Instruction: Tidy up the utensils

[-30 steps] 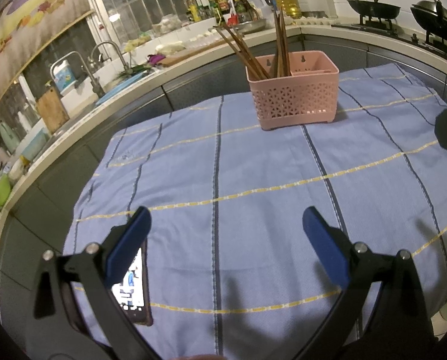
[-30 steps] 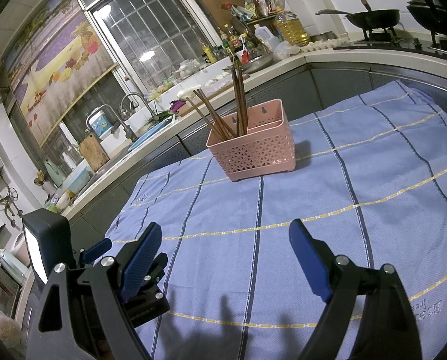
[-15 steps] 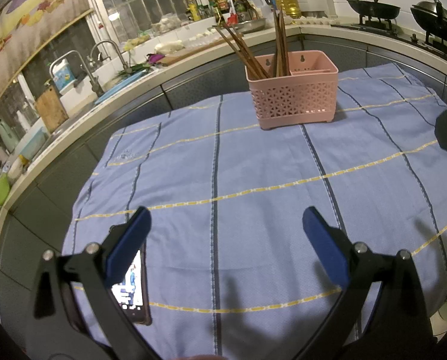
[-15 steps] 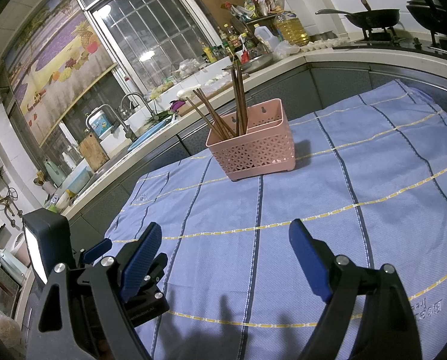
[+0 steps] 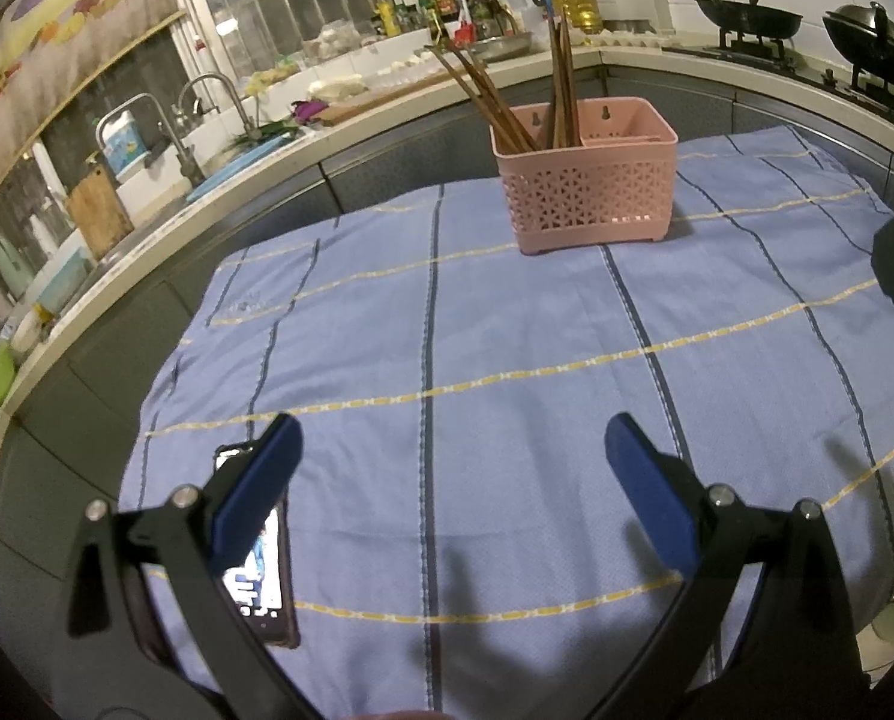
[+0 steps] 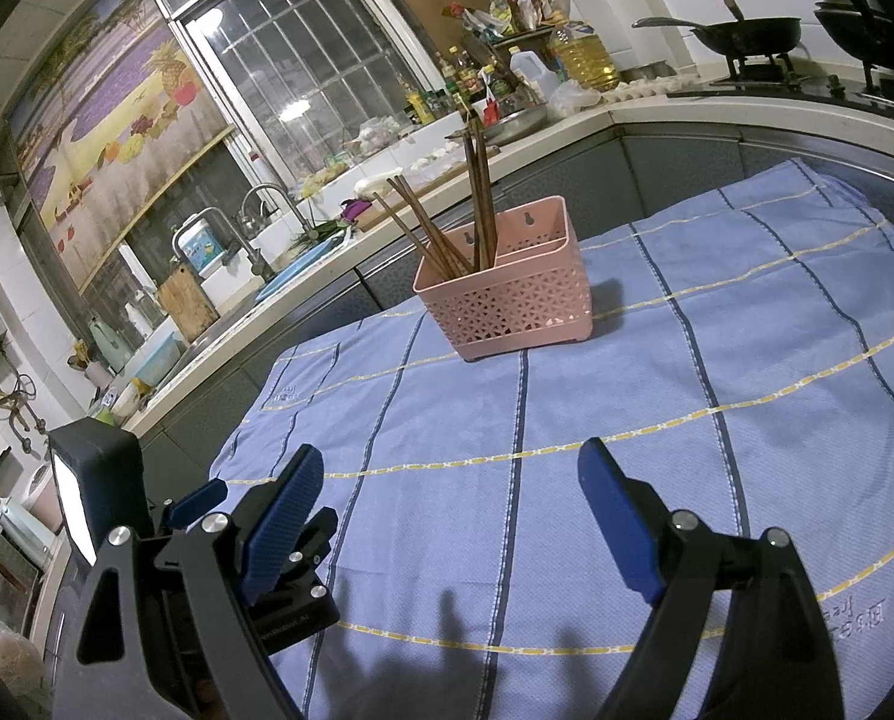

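one pink basket (image 5: 588,192) stands at the far side of the blue-clothed worktop (image 5: 507,324), holding two bunches of brown chopsticks (image 6: 447,222) in its left compartment. left gripper (image 5: 450,450) and right gripper (image 6: 447,480) hover nearby, jaws apart, empty. one phone (image 5: 261,576) lies beside the left.

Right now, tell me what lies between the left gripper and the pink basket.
Only bare blue cloth lies between the left gripper and the pink basket, as the left wrist view shows. The phone sits off to the side under the gripper's finger.
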### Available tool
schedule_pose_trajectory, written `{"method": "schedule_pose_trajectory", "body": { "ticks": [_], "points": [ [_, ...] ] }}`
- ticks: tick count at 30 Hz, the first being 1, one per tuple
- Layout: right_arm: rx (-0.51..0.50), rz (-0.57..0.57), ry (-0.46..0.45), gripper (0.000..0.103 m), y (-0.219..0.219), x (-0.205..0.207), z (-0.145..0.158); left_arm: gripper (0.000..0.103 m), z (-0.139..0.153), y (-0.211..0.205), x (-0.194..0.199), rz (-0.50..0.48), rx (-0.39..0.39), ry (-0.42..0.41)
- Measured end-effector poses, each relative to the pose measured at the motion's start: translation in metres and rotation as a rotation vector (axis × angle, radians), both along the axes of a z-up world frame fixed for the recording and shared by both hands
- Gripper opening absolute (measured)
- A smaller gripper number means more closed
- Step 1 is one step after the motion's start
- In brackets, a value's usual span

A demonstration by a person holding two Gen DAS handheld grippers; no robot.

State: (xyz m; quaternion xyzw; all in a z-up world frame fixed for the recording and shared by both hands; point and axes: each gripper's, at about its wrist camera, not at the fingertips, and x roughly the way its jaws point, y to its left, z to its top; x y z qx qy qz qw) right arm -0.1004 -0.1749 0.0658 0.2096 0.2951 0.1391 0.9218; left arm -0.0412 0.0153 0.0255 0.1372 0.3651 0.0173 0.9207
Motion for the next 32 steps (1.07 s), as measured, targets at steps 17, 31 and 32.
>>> {"method": "schedule_pose_trajectory", "body": {
  "ticks": [17, 31, 32],
  "points": [
    [0.001, -0.002, 0.001, 0.086, 0.0020, -0.0018, 0.0000, 0.097, -0.0003, 0.0023, 0.0018, -0.004, -0.024, 0.011],
    [-0.002, -0.002, 0.001, 0.086, 0.0071, -0.0048, -0.0031, 0.097, 0.0048, 0.0050, -0.0001, -0.005, -0.055, 0.002],
    [-0.002, -0.002, 0.001, 0.086, 0.0071, -0.0048, -0.0031, 0.097, 0.0050, 0.0060, 0.0004, -0.004, -0.056, 0.003]
  ]
}}
